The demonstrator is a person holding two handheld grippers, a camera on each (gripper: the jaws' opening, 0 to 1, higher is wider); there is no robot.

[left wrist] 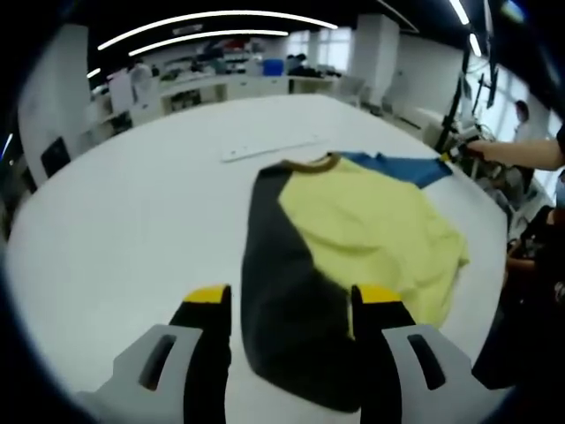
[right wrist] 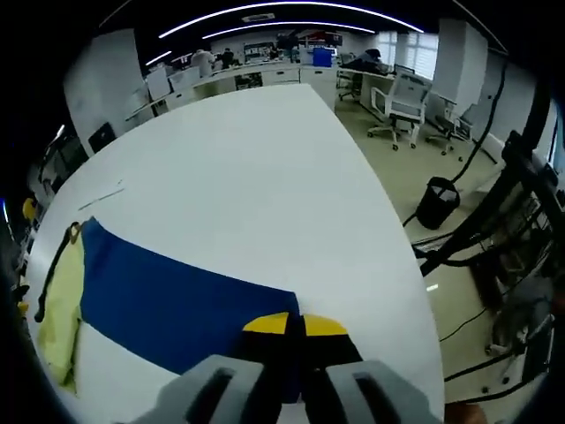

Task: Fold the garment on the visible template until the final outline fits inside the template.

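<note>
A garment lies flat on the white table (left wrist: 132, 230): yellow body (left wrist: 371, 230), black sleeve and side (left wrist: 282, 291), brown collar (left wrist: 311, 162) at the far end, blue sleeve (left wrist: 402, 168) spread to the far right. My left gripper (left wrist: 294, 300) hovers open over the near black hem, one yellow-tipped jaw on each side of it. In the right gripper view the blue sleeve (right wrist: 177, 300) runs left to the yellow body (right wrist: 60, 309). My right gripper (right wrist: 296, 325) is shut on the sleeve's end; in the left gripper view it appears as the right gripper (left wrist: 459, 155), held by a person's arm (left wrist: 521, 152).
A white flat strip (left wrist: 274, 147) lies on the table beyond the collar. The table's right edge (right wrist: 388, 221) drops to the floor, where a black bin (right wrist: 437, 201), office chairs (right wrist: 406, 97) and a dark stand (right wrist: 494, 221) are. Desks line the far wall.
</note>
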